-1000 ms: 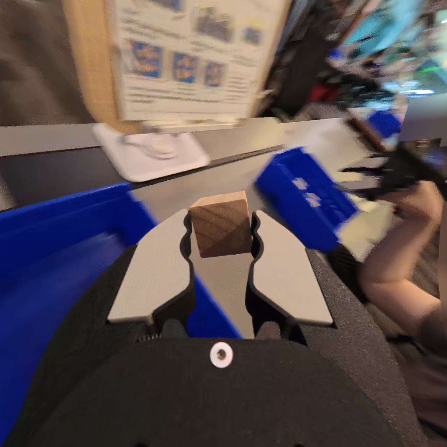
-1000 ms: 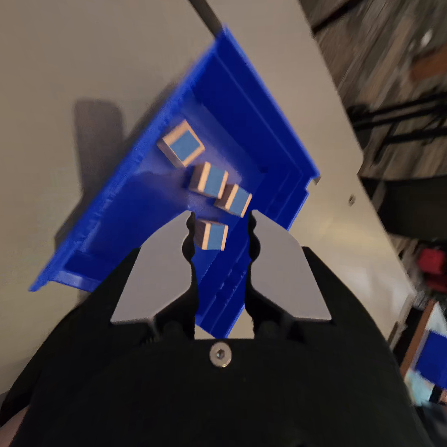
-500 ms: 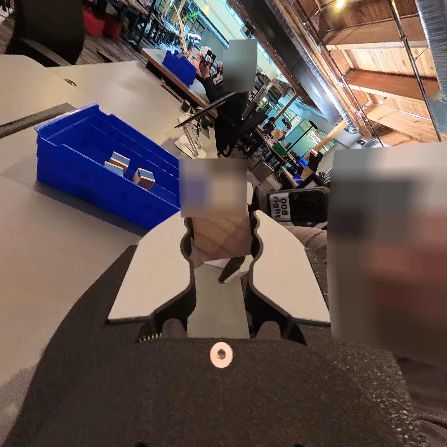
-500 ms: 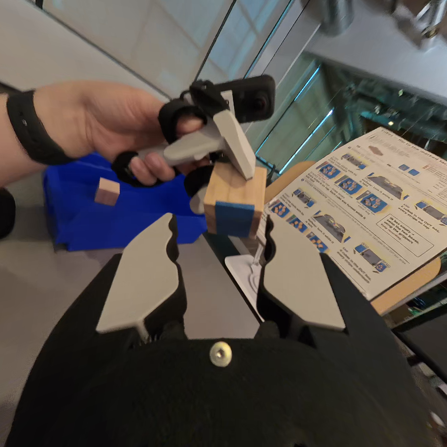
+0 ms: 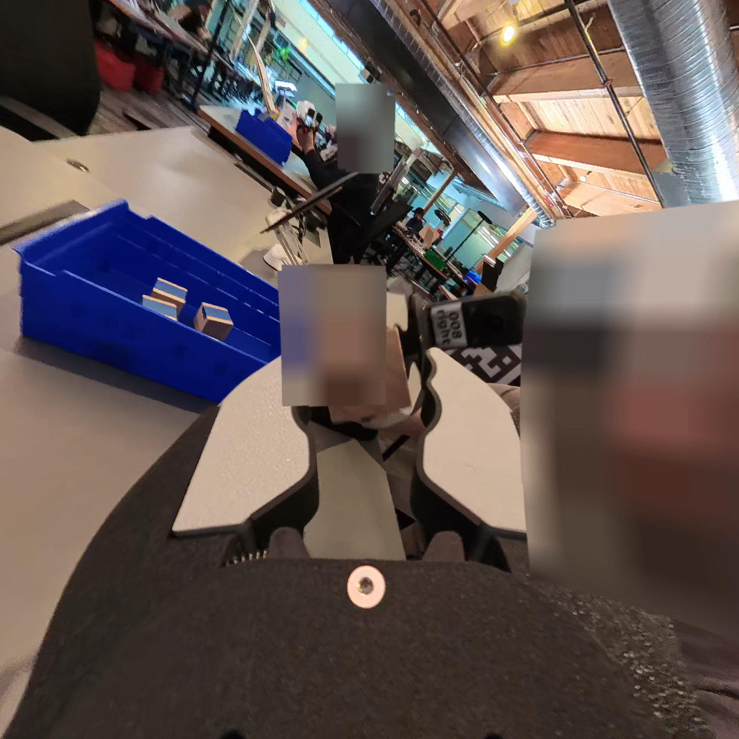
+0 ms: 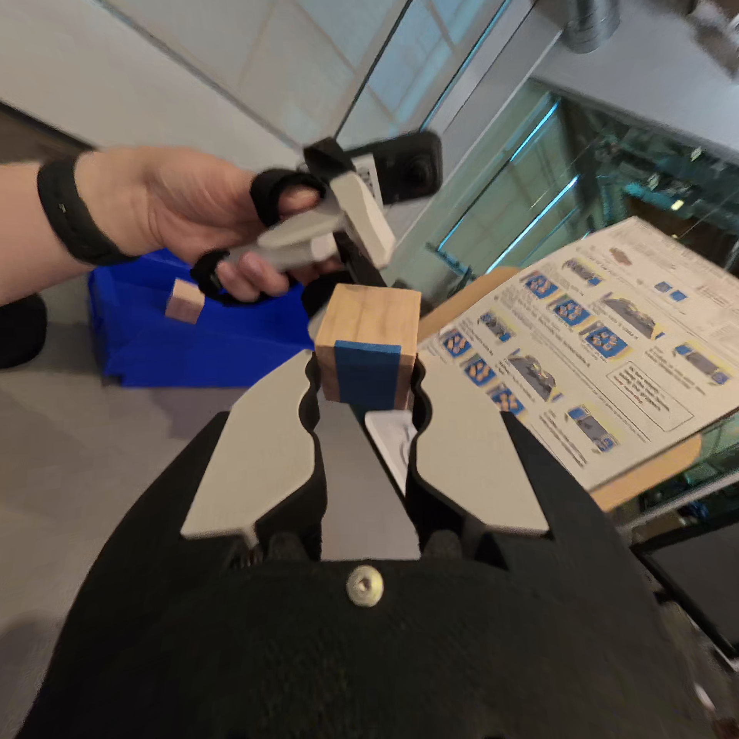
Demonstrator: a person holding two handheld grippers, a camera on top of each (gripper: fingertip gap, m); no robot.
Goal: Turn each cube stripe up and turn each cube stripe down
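The right gripper (image 6: pixel 366 380) has closed its two grey fingers on a wooden cube (image 6: pixel 368 344) and holds it in the air above the grey table (image 6: pixel 80 432). The cube's blue stripe (image 6: pixel 366 374) faces the right wrist camera, with plain wood on top. Just behind the cube, the left gripper (image 6: pixel 352 256) is held in a hand (image 6: pixel 168 204) with a black wristband; its fingers look lifted off the cube, though blur makes it hard to be sure. In the left wrist view, the left gripper (image 5: pixel 366 384) shows a wide gap between its fingers (image 5: pixel 256 444), and the cube (image 5: pixel 398 380) between the tips is mostly hidden by a blurred patch, so I cannot tell if it grips anything. A blue bin (image 6: pixel 192 344) behind the hand holds one plain-faced cube (image 6: pixel 184 300). In the left wrist view another blue bin (image 5: pixel 120 304) sits on the table with three cubes (image 5: pixel 188 308) inside, their blue stripes facing up. To the right of the held cube, an instruction sheet (image 6: pixel 592 360) leans on a wooden board above a white stand base (image 6: pixel 390 436).
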